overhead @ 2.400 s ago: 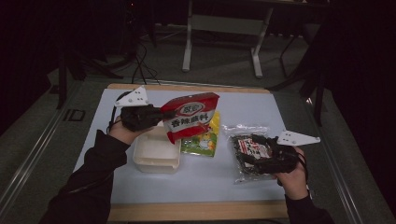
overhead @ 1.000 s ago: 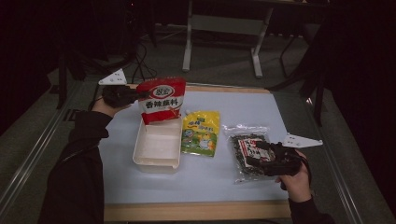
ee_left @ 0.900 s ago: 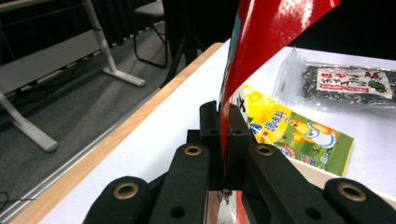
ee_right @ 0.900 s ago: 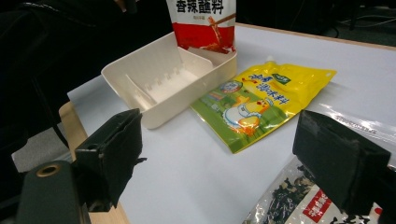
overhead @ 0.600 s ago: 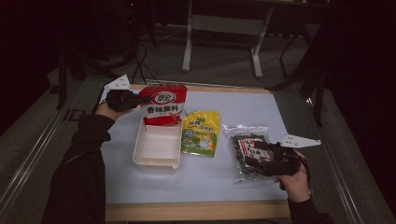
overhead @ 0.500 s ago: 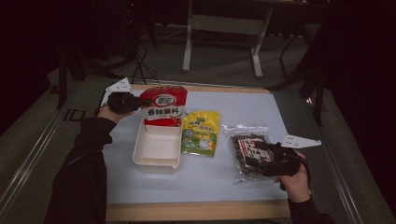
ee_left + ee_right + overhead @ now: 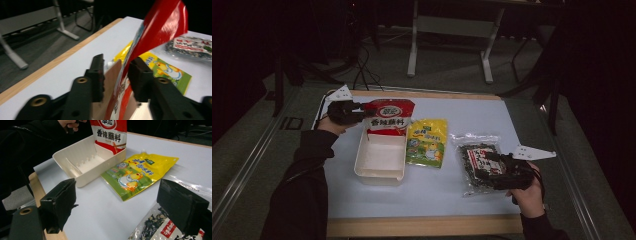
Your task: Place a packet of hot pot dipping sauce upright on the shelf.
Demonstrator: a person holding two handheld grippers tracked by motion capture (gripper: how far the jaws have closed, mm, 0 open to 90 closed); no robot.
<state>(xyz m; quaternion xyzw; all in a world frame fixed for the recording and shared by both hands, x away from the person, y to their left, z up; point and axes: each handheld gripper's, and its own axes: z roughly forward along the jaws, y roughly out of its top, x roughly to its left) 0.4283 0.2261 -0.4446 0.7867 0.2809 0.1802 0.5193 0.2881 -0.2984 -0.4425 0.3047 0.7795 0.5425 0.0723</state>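
My left gripper (image 7: pixel 361 114) is shut on the top left corner of a red snack bag (image 7: pixel 390 117), which hangs upright with its lower edge over the far end of a white bin (image 7: pixel 381 161). In the left gripper view the jaws pinch the red bag (image 7: pixel 160 25) from both sides. My right gripper (image 7: pixel 493 169) stands open over the right part of a clear bag of dark dried food (image 7: pixel 477 165). The right gripper view has the wide-open jaws framing that dark bag (image 7: pixel 157 228), the bin (image 7: pixel 82 163) and the red bag (image 7: pixel 110 132).
A yellow-green pouch (image 7: pixel 427 142) lies flat between the bin and the dark bag, touching the bin's right wall (image 7: pixel 117 157). The table's wooden edge (image 7: pixel 422 226) runs along the front. A bench frame (image 7: pixel 452 30) stands on the floor beyond.
My left gripper has carried the red bag from the far left corner rightward and down until it hangs at the bin's far end. The right gripper has stayed put.
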